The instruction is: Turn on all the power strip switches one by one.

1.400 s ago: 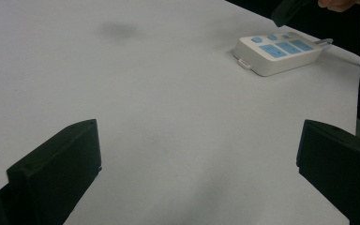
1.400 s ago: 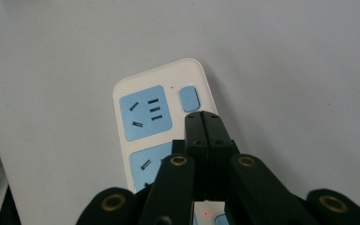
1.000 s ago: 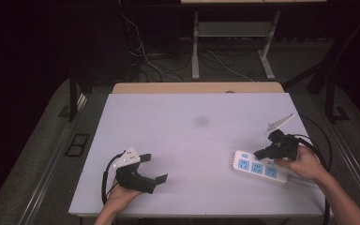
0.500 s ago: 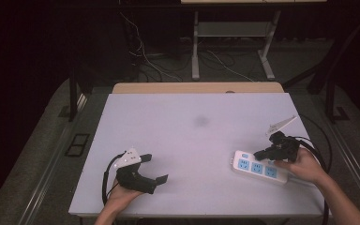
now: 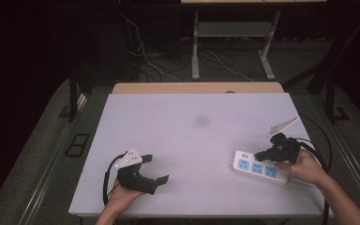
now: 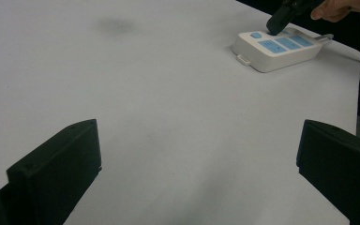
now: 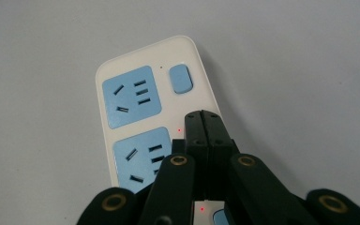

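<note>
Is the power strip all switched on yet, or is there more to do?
Two small red lights glow on the power strip, so some switches look on already. The shut right gripper hovers over the strip, just short of the blue end switch, probably next. The left gripper rests open on the table.

High view overlooks table (image 5: 187, 126); gripper views close, low.

Left tool (image 5: 155, 168) gapes wide; right tool (image 5: 258, 156) is closed.

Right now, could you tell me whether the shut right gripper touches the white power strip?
Cannot tell: right gripper tips overlap the power strip in its own view, hiding any gap.
</note>
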`<state>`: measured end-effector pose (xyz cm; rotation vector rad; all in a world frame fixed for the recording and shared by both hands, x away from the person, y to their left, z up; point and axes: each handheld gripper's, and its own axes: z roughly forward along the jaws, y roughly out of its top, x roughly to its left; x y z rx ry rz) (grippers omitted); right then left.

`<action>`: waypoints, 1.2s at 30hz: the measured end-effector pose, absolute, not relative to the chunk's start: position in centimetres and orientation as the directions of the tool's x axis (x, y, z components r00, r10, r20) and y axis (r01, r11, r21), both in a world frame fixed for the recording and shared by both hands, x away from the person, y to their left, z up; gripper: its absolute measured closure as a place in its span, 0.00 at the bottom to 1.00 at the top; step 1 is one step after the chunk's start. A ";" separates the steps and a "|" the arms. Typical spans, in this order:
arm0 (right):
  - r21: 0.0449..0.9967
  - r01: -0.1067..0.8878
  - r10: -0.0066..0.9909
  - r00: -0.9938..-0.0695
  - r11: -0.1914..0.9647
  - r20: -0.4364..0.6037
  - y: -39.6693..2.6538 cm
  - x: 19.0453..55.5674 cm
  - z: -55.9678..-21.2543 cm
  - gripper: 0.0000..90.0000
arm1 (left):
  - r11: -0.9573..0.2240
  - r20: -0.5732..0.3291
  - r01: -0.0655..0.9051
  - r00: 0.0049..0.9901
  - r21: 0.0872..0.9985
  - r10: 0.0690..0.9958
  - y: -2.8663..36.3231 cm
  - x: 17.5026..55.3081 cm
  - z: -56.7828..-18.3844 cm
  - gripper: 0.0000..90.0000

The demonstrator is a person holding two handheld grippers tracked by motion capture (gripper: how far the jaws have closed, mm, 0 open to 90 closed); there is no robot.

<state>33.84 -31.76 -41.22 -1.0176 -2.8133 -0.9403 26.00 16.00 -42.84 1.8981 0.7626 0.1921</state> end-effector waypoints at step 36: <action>0.581 0.594 0.585 -0.776 0.556 0.235 -32.8 33.3 -40.0 1.00 | -0.250 -0.209 0.423 0.779 0.871 0.591 16.3 26.1 -42.8 0.00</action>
